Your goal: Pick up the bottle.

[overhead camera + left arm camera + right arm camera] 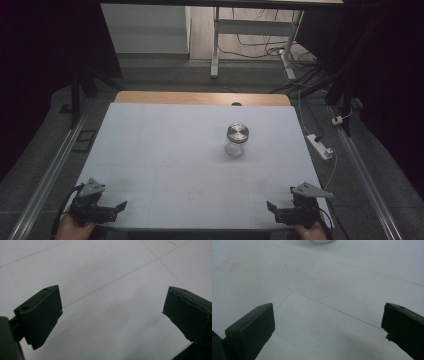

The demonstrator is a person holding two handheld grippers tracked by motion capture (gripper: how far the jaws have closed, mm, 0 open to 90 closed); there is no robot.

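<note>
The left gripper (121,205) sits at the near left corner of the table (165,150), its jaws spread wide with nothing between them. In the left gripper view the two black jaws stand far apart over the bare white top (107,277), and no part of them touches anything; a soft shadow lies on the surface below them. The right gripper (270,206) sits at the near right corner, jaws likewise spread wide and empty. In the right gripper view its jaws frame bare white surface (332,290) crossed by faint lines, with a faint red mark (228,265) off to the left. Each gripper is held in a hand that comes in from the bottom edge of the high view: the left hand (75,231) under the left gripper, the right hand (309,232) under the right one. Both grippers lie low and about level, their tips turned inward toward each other, each with a grey three-cornered plate on top. The jar (236,140), clear glass with a metal lid, stands upright on the table right of centre, well apart from both grippers and nearer the right one. Its base just shows at the top edge of the right gripper view (322,241).
</note>
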